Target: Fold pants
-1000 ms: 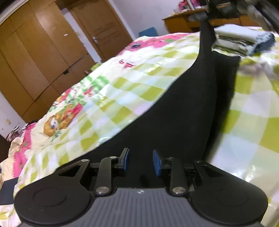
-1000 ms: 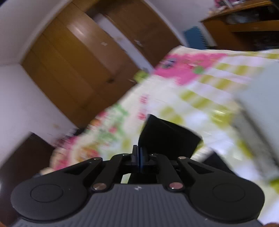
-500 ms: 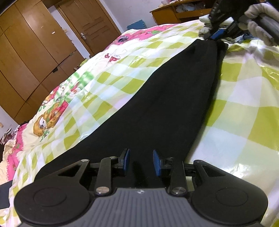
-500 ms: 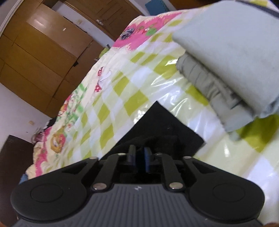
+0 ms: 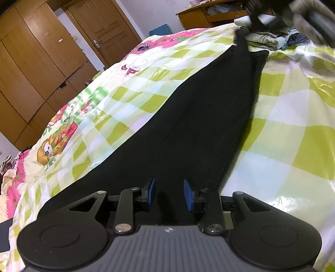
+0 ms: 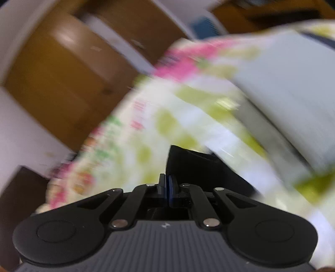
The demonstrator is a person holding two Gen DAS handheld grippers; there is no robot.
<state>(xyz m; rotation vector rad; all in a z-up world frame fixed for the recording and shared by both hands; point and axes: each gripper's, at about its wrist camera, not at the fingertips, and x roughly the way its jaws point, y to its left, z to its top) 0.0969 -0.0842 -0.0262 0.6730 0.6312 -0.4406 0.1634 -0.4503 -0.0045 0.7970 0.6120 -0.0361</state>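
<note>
Black pants (image 5: 201, 117) lie stretched along the checked bedspread (image 5: 293, 129), running from my left gripper to the far end of the bed. My left gripper (image 5: 169, 193) is open, its blue pads over the near end of the pants. The right gripper (image 5: 263, 14) shows blurred at the top right of the left wrist view, at the far end of the pants. In the right wrist view my right gripper (image 6: 167, 188) is shut on a raised corner of the black pants (image 6: 199, 165). That view is motion-blurred.
A stack of folded clothes (image 5: 270, 37) sits at the far end of the bed, also large and grey in the right wrist view (image 6: 293, 87). Wooden wardrobes (image 5: 37, 62) and a door (image 5: 108, 27) stand left. A wooden desk (image 5: 209, 14) is behind the bed.
My right gripper laid the far end of the pants down, then lifted it again while moving fast. The left gripper stayed open over the near end.
</note>
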